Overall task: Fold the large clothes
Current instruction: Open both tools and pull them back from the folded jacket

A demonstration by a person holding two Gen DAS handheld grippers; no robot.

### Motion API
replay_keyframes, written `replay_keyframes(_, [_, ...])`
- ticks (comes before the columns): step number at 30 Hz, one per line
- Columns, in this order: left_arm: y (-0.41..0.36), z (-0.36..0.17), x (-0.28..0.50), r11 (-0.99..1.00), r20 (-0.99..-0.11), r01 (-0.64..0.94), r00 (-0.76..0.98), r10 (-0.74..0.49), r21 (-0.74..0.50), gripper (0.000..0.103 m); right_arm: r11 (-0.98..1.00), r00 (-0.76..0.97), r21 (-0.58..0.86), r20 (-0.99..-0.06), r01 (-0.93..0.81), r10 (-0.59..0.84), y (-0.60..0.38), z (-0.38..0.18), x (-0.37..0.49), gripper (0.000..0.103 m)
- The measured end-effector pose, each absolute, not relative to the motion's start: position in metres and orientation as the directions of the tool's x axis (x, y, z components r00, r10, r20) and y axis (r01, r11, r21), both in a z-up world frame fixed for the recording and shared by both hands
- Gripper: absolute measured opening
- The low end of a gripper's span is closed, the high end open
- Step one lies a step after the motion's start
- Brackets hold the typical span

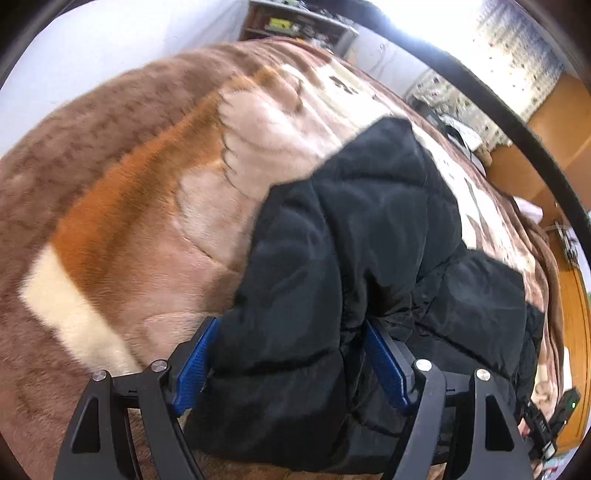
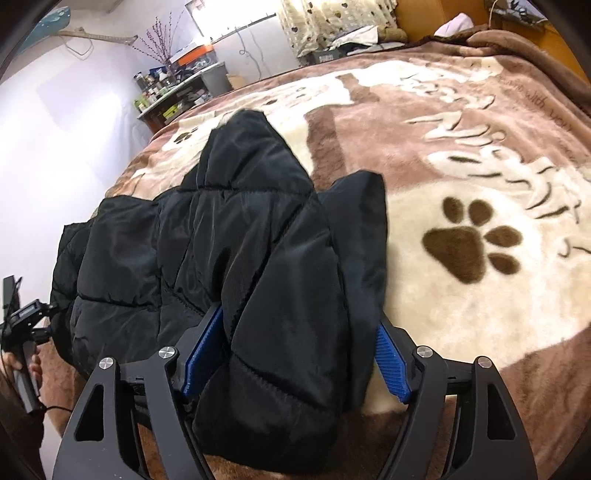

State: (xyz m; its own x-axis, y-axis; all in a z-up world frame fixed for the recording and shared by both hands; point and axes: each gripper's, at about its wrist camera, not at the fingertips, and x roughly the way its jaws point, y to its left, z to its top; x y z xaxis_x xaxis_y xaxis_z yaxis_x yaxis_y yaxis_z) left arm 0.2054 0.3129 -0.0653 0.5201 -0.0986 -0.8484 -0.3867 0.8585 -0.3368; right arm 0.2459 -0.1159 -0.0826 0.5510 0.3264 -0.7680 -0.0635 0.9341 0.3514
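Observation:
A black quilted puffer jacket (image 1: pixel 369 236) lies on a brown and cream plush blanket (image 1: pixel 147 184) over a bed. My left gripper (image 1: pixel 291 354) has its blue pads (image 1: pixel 194 365) either side of a thick fold at the jacket's near edge and grips it. In the right wrist view the jacket (image 2: pixel 229 240) lies lengthwise away from me on the blanket (image 2: pixel 461 177). My right gripper (image 2: pixel 299 358) grips another thick fold at the jacket's near edge between its blue pads (image 2: pixel 391 365). The left gripper's handle, held in a hand, shows at the far left (image 2: pixel 22 325).
A cluttered shelf and table (image 2: pixel 173 88) stand by the white wall beyond the bed's far corner. A heart-print curtain (image 2: pixel 332 18) and wooden furniture (image 1: pixel 554 140) border the bed. A brown paw print (image 2: pixel 472 243) marks the blanket to the right of the jacket.

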Motion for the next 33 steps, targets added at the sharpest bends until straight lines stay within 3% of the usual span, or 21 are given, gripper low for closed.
replay_keyframes(11, [0.283,-0.009,0.152,0.904,-0.817,-0.301,0.57,-0.085,-0.304,0.08,0.949,0.659,0.315,-0.707,-0.032,0.257,-0.136,-0.025,0.199,0.077])
replay_keyframes(20, [0.222,-0.002,0.099,0.939,-0.818,-0.228,0.568,-0.087,-0.258,0.08,0.967,0.671,0.242,-0.703,-0.084,0.234,-0.107,-0.01,0.144,0.077])
replay_keyframes(33, [0.137,0.011,0.019,0.977,-0.797,-0.202,0.599,0.072,-0.063,0.08,0.985,0.694,0.086,-0.701,-0.151,0.167,-0.054,0.012,0.062,0.077])
